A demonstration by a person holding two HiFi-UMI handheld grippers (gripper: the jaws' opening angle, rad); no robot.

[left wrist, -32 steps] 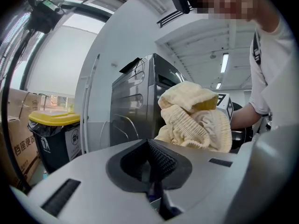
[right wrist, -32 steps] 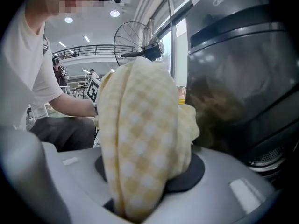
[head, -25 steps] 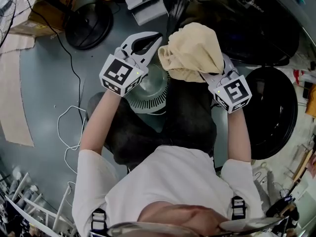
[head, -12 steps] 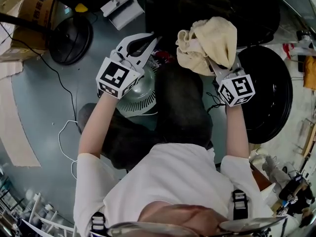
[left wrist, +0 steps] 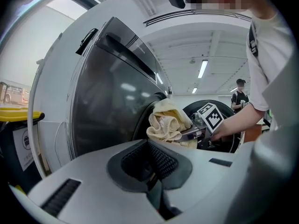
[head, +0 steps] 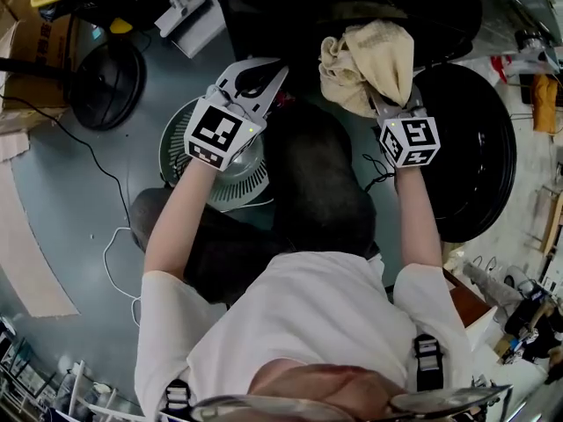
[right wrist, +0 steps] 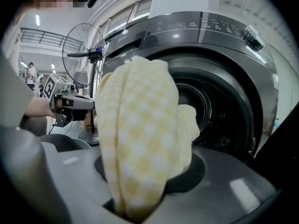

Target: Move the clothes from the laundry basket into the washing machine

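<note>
grey floor point(head: 70, 236), fan point(right wrist: 81, 48), washer point(right wrist: 219, 41) w/ door point(head: 484, 148) open

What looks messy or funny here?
Nothing really stands out. The cloth is only bunched up in the right hand-held gripper, which holds it in front of the washer's open drum.

A round fan grille point(head: 236, 181) lies on the grey floor point(head: 79, 200), near a black disc point(head: 106, 82). A cardboard box point(head: 22, 33) sits upper left; a white cable point(head: 106, 253) loops nearby.
</note>
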